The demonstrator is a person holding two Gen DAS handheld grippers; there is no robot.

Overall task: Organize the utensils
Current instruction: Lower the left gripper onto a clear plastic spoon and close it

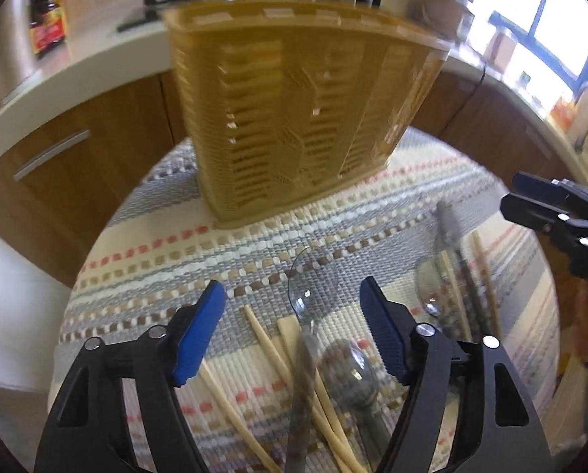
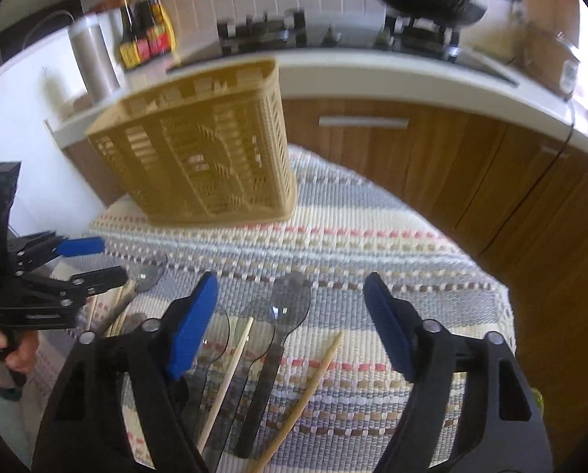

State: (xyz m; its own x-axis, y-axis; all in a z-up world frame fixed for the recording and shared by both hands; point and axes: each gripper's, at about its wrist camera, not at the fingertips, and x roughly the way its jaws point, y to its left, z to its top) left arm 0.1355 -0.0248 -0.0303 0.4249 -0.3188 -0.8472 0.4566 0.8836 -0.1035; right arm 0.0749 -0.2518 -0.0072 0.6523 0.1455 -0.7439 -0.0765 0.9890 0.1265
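Note:
A tan slotted utensil basket stands upright at the far side of a striped woven mat. My left gripper is open above clear plastic spoons and wooden chopsticks lying loose on the mat; its pads touch nothing. More spoons and chopsticks lie to the right. My right gripper is open over a clear spoon and two chopsticks, gripping none. In the right wrist view the left gripper shows at the left, held by a hand.
Wooden cabinet doors and a white counter curve behind the mat. On the counter are a stove with a black pan, sauce bottles and a steel canister. The mat's rounded edge drops off on the left.

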